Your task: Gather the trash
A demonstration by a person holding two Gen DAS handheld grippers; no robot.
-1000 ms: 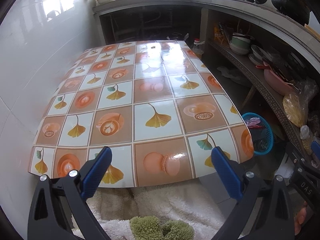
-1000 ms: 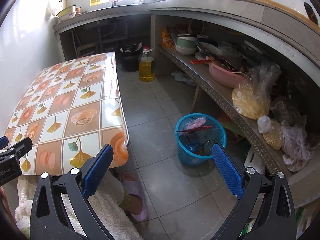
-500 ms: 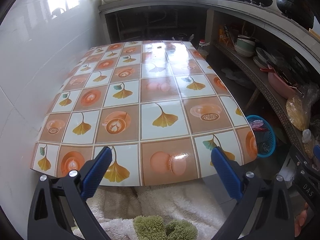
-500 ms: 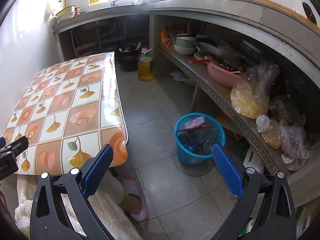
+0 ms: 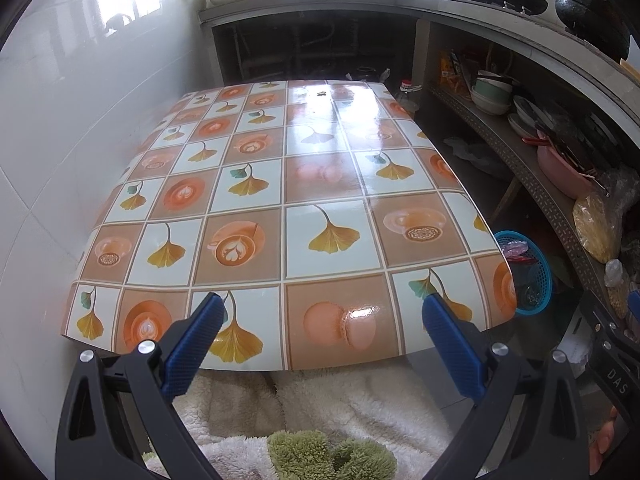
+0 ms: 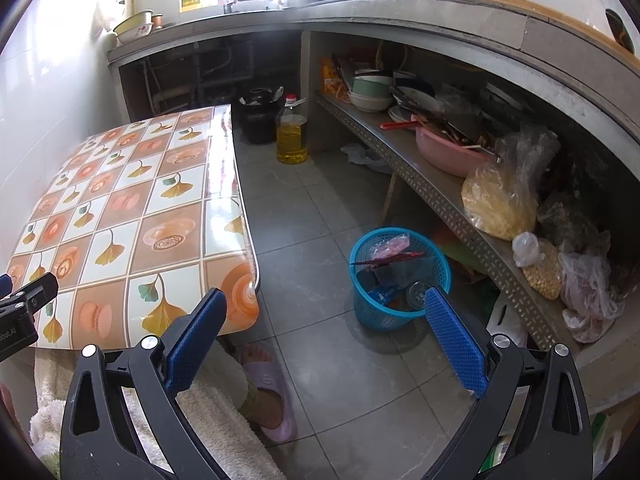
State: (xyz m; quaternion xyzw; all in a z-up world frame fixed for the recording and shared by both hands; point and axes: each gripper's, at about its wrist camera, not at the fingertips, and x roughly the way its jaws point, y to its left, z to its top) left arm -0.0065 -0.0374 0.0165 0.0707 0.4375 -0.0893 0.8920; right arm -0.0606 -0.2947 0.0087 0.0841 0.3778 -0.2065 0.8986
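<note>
- Your left gripper (image 5: 320,316) and right gripper (image 6: 322,312) both gape wide, holding nothing.
- The blue basket (image 6: 396,312) on the floor, right of the table (image 6: 132,216), holds pink wrapper trash (image 6: 390,246).

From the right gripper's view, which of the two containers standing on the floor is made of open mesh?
The blue basket, near the right gripper, with wrappers inside. The other, a clear oil bottle, has solid walls and stands farther back.

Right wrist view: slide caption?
Open right gripper above the floor, facing a blue basket of trash beside the table.
</note>
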